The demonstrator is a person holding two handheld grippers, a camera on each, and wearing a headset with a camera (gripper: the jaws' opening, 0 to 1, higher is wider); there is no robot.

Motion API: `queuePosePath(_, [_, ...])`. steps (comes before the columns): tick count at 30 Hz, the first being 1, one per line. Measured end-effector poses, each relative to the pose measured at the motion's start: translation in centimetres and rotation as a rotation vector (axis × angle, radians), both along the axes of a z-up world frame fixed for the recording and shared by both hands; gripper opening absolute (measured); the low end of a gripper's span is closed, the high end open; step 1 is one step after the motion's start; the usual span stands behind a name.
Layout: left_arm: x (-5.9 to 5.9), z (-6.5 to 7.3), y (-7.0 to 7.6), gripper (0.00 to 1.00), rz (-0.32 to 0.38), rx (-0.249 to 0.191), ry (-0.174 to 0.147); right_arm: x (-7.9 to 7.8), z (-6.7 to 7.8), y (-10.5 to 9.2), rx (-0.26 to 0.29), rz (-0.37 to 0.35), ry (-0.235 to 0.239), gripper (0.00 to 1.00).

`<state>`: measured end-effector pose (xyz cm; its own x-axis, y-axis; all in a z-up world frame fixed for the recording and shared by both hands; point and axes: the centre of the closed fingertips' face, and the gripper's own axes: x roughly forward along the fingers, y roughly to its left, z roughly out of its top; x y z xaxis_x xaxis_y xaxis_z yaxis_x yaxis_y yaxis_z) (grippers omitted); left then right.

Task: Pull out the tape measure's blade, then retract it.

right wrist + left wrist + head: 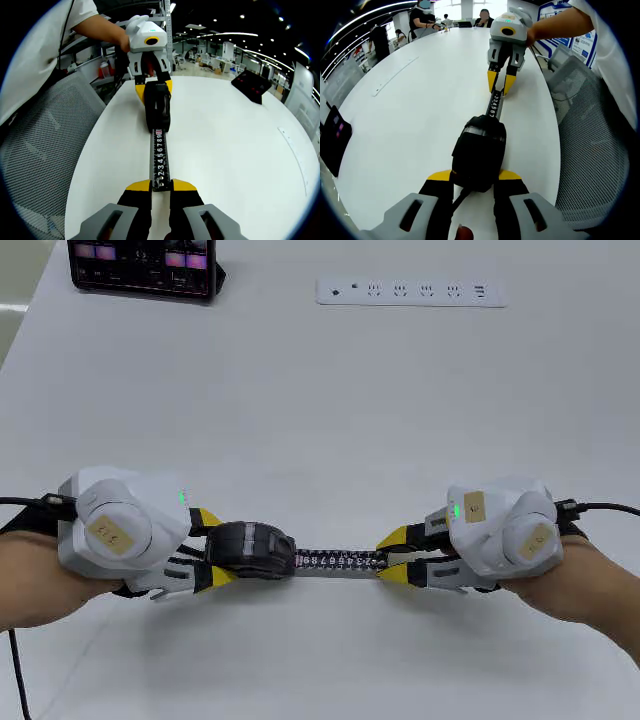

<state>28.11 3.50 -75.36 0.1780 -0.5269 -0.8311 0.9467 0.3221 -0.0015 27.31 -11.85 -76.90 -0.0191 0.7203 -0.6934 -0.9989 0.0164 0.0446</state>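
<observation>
The black rubber-clad tape measure case [250, 548] rests on the white tabletop [300, 390], clamped across its sides by the left gripper [213, 547]. From the case a short length of thin numbered steel blade [335, 561] runs to the right gripper [390, 556], whose jaws pinch its tip, probably at the hook, which is hidden. The case looks dense and grippy; the blade, springy and slick, is best held at that hook

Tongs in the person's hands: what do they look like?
The left gripper and right gripper each have a rounded white body with tan stickers, a green light, and black tongs tipped yellow. A black cable trails from each. The person wears a white short sleeve.
</observation>
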Motion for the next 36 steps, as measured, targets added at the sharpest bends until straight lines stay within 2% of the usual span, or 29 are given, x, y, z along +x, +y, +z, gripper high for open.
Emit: queuePosePath(36, [-0.2, 0.3, -0.2, 0.25, 0.004, 0.009, -0.003, 0.2, -0.2, -5.4, -0.084, -0.014, -0.017, 0.09])
